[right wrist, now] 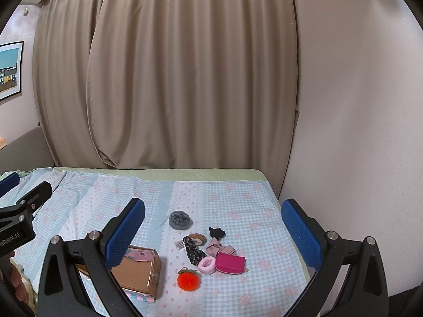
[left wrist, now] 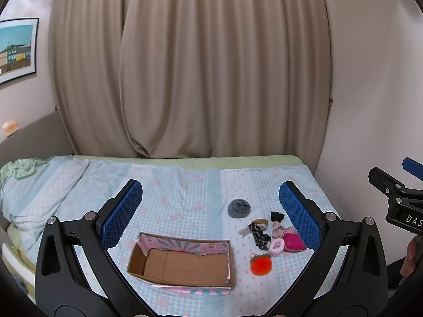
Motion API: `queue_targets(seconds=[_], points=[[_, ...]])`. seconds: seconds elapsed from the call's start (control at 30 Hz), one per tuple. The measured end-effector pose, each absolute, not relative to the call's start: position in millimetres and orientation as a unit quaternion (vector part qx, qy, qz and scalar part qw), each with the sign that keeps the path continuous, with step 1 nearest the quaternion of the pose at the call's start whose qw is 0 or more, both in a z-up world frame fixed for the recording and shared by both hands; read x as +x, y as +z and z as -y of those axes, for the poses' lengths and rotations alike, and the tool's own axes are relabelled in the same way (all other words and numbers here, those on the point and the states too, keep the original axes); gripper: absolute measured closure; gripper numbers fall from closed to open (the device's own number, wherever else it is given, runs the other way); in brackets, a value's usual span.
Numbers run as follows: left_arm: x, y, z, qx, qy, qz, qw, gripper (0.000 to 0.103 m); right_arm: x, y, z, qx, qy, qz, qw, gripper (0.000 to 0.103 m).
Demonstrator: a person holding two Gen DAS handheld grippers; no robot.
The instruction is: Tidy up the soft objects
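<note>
An open cardboard box [left wrist: 182, 264] [right wrist: 140, 269] lies empty on the bed. To its right lies a cluster of soft items: an orange pom-pom [left wrist: 261, 264] [right wrist: 187, 279], a pink scrunchie [left wrist: 276, 247] [right wrist: 206, 265], a magenta pouch [left wrist: 293, 241] [right wrist: 229, 262], a dark patterned scrunchie [left wrist: 260, 235] [right wrist: 194, 251], a brown hair clip [left wrist: 260, 222] [right wrist: 197, 237], a black bow [left wrist: 276, 215] [right wrist: 217, 232] and a grey rolled cloth [left wrist: 239, 208] [right wrist: 180, 219]. My left gripper [left wrist: 210, 215] is open above the box. My right gripper [right wrist: 212, 231] is open above the cluster. Neither holds anything.
The bed has a blue checked sheet [left wrist: 185, 185] with a bunched blanket [left wrist: 31, 185] at the left. Beige curtains [left wrist: 185, 66] hang behind, a wall [right wrist: 357, 132] bounds the right side. A person's hand [left wrist: 411, 259] holds the right gripper's handle.
</note>
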State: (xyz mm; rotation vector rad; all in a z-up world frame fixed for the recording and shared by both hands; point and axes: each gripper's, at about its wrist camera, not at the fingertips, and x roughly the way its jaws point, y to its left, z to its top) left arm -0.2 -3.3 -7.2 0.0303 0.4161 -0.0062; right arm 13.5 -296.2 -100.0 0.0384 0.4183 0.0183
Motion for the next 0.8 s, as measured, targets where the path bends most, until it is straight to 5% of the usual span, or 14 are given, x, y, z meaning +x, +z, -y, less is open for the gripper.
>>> queue_targets(seconds=[0.8], points=[[22.7, -7.5, -11.6, 0.021, -0.014, -0.228, 0.973, 0.001, 21.0, -98.2, 287.1, 0.037, -0.010, -0.225, 0.974, 0.000]])
